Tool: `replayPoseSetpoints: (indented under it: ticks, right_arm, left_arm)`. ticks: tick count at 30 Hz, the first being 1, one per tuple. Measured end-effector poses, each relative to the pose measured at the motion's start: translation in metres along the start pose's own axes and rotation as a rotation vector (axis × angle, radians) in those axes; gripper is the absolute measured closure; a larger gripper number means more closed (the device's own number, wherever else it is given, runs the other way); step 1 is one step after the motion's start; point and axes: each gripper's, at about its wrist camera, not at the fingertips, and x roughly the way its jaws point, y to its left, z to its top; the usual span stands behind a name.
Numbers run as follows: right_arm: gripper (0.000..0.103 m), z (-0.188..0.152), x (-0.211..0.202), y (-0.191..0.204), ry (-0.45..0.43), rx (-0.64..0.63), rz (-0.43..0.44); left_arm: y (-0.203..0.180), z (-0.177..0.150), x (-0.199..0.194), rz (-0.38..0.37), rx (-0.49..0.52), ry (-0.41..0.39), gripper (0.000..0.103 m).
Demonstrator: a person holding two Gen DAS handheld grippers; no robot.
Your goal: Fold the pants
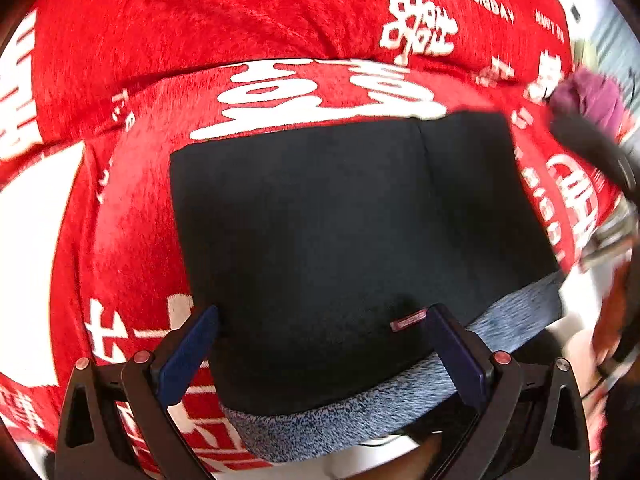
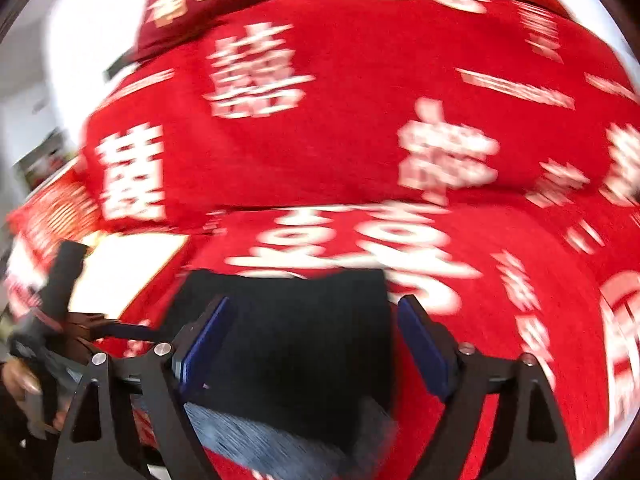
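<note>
The black pants (image 1: 344, 240) lie folded into a compact rectangle on a red blanket (image 1: 192, 32) with white characters. Their grey heathered waistband (image 1: 360, 416) faces me, with a small red label (image 1: 408, 319) above it. My left gripper (image 1: 322, 354) is open, its blue pads on either side of the near edge, above the cloth. In the blurred right wrist view, my right gripper (image 2: 312, 344) is also open and empty over the same pants (image 2: 304, 344), whose waistband (image 2: 260, 444) shows at the bottom.
The red blanket (image 2: 360, 80) covers a bed-like surface that rises in a soft ridge behind the pants. The right hand-held gripper (image 1: 596, 148) shows at the right edge of the left wrist view. The left one (image 2: 56, 292) shows at the left edge of the right wrist view.
</note>
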Motion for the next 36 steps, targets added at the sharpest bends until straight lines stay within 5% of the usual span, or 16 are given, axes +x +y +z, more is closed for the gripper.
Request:
replayPoseSetpoints:
  ticks: [2,5,7,9,14,19,22,27,32,36]
  right_arm:
    - [0.013,0.008,0.039,0.0,0.081,-0.027,0.01]
    - [0.011,0.003,0.1,-0.023,0.261,-0.01,-0.1]
    - [0.0,-0.014,0.123,-0.048,0.36,0.087,-0.117]
    - [0.0,-0.018,0.117,-0.06,0.319,0.136,-0.059]
    - [0.0,-0.015,0.068,-0.054,0.239,0.152,-0.105]
    - [0.0,-0.009,0.023,-0.004,0.06,-0.034,0.031]
    - [0.0,0.003,0.05,0.0,0.104,-0.051,0.057]
    - [0.0,-0.004,0.129,-0.042,0.335,0.134,0.073]
    - [0.0,-0.005,0.105,-0.026,0.315,0.056,-0.003]
    - [0.0,-0.021,0.065,-0.007,0.271,0.061,0.005]
  left_arm:
    - [-0.005,-0.003,0.003,0.033,0.03,-0.012,0.0]
    - [-0.002,-0.004,0.002,0.001,0.018,-0.02,0.0]
    - [0.001,-0.006,0.005,-0.015,0.013,-0.014,0.0]
    - [0.002,-0.008,0.007,-0.023,0.005,-0.013,0.0]
    - [0.022,-0.004,-0.012,-0.07,-0.057,-0.037,0.0]
    - [0.048,0.007,-0.012,-0.084,-0.159,-0.041,0.0]
    - [0.059,0.005,-0.011,-0.082,-0.2,-0.041,0.0]
    - [0.097,-0.001,-0.02,-0.019,-0.255,-0.062,0.0]
    - [0.136,0.013,-0.016,-0.025,-0.381,-0.048,0.0]
    - [0.118,0.046,-0.002,0.034,-0.321,-0.019,0.0]
